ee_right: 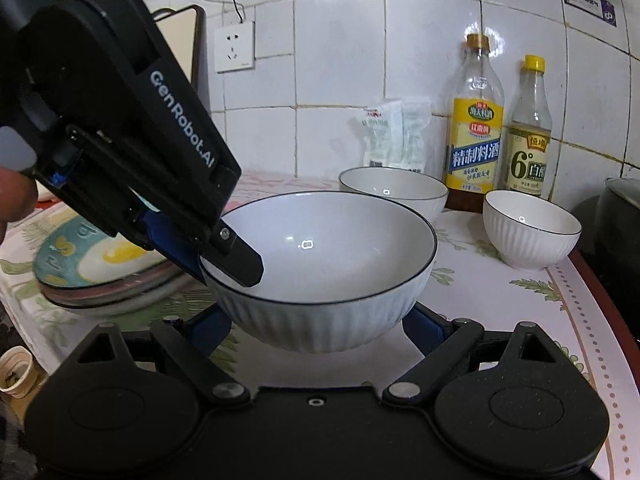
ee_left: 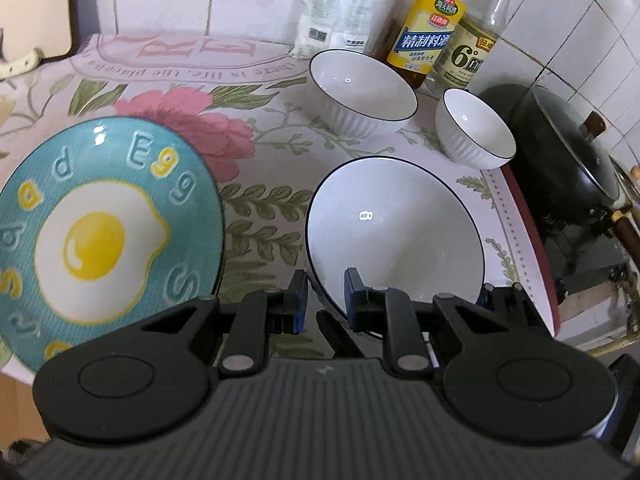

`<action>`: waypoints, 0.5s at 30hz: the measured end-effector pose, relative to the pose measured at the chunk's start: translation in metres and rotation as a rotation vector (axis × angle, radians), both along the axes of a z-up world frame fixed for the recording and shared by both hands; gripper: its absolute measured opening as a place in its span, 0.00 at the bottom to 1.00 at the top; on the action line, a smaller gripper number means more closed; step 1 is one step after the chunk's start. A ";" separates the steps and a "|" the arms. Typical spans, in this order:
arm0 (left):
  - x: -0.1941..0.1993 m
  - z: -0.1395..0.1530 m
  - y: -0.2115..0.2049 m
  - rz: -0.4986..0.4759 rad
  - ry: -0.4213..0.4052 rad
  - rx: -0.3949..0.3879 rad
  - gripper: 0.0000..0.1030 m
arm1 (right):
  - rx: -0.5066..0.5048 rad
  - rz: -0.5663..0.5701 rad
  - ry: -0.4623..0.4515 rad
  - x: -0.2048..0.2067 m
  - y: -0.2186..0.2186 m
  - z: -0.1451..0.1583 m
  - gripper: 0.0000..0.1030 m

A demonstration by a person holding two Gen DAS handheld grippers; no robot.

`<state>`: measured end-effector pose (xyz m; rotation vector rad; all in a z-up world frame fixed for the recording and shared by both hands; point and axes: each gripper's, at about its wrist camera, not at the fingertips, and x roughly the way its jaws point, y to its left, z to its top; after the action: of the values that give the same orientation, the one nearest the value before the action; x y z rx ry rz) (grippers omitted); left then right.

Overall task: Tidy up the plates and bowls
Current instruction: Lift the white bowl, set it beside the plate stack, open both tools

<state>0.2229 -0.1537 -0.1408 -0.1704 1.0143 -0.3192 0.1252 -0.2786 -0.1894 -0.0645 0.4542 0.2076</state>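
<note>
A large white bowl with a dark rim hangs just above the floral tablecloth. My left gripper is shut on its near rim, one pad inside and one outside. In the right wrist view the same bowl fills the middle, and the left gripper pinches its left rim. My right gripper has its blue fingers spread against both sides of the bowl's lower wall, with the tips hidden. A teal fried-egg plate tops a stack of plates to the left.
A medium white bowl and a small white bowl stand behind, near two bottles and white bags at the tiled wall. A black wok sits past the table's right edge. A paper cup is low left.
</note>
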 end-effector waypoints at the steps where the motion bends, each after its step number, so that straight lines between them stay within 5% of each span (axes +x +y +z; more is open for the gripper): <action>1: 0.002 0.000 -0.001 0.001 0.000 0.005 0.17 | 0.000 0.001 0.002 0.003 -0.001 -0.001 0.92; 10: 0.009 -0.014 -0.005 0.014 0.039 0.110 0.17 | 0.007 0.039 0.084 0.018 0.008 -0.012 0.91; 15: 0.010 -0.016 -0.003 0.021 0.052 0.102 0.17 | 0.040 0.021 0.086 0.016 0.005 -0.015 0.91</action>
<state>0.2329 -0.1567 -0.1568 -0.0978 1.0772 -0.2443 0.1408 -0.2732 -0.2039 -0.0209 0.5345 0.2409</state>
